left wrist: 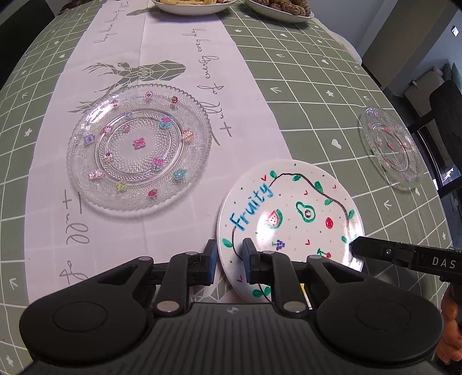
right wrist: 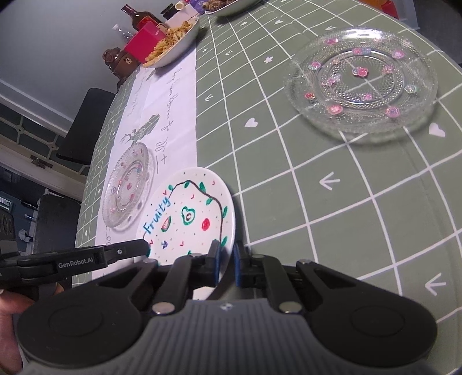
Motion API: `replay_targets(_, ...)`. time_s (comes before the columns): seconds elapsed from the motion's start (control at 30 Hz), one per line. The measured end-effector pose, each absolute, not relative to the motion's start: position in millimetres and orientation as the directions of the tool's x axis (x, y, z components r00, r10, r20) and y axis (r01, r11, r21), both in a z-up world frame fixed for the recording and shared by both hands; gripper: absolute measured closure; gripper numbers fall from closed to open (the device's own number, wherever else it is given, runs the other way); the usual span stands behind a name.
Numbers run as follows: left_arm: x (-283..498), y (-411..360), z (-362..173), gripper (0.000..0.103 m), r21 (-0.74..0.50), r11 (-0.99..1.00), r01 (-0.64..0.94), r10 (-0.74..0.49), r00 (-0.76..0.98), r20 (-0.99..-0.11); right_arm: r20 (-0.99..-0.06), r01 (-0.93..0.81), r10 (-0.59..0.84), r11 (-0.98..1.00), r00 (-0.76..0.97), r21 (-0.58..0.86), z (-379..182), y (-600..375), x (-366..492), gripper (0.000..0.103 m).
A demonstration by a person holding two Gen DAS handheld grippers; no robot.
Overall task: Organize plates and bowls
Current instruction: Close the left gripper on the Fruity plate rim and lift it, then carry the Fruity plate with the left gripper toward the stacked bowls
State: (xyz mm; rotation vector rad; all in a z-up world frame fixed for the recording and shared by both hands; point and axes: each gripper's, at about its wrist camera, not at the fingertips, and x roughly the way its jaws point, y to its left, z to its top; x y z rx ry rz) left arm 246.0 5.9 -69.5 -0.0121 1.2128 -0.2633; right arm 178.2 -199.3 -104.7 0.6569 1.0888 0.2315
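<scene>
1. We see the left gripper [left wrist: 229, 256] straddling the near-left rim of the white "Fruity" plate [left wrist: 291, 213], at the plate's seven o'clock: one finger lies over the plate, the other outside the rim. Its jaws are narrowly set around the rim, and the pads appear to pinch it.
2. The right gripper [right wrist: 227, 259] pinches the same plate [right wrist: 190, 219] at its five o'clock edge, jaws pressed nearly together on the rim.
3. The plate sits half on the white runner [left wrist: 173, 72], half on the green checked cloth [right wrist: 317, 173].
4. At ten o'clock from it lies a large clear glass plate [left wrist: 138, 147] with coloured charms.
5. At two o'clock, well apart, lies a second glass plate [right wrist: 361, 83].
6. Only the right wrist view shows a bottle [right wrist: 141, 17], a red box [right wrist: 144, 43] and the noodles bowl [right wrist: 176, 43] whole.
</scene>
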Motion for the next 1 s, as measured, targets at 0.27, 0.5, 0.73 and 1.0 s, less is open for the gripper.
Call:
replay_targets(0.27,241,-1,-63,0.086,-0.105,0.975,0.195,-0.169,0.347,-0.922,-0.753,0.146,0.461,0.800,0.469,0.581,-94,-198,176,0.097)
replay_targets(0.5,226,-19,-46,0.103,-0.170,0.960,0.221,-0.239,0.334,-0.912,-0.762,0.157,0.461,0.801,0.454,0.578,-83,-209,171,0.100)
replay_targets(0.73,201,-86,-13,0.102,-0.151,0.938,0.312,-0.265,0.366,-0.892,-0.771,0.151,0.483,0.799,0.415,0.582,-84,-212,160,0.101)
replay_targets(1.0,221,-65,-12,0.065,-0.033,0.970,0.239,-0.137,0.432,-0.891,-0.789,0.157,0.475,0.810,0.390,0.566,-96,-216,159,0.095)
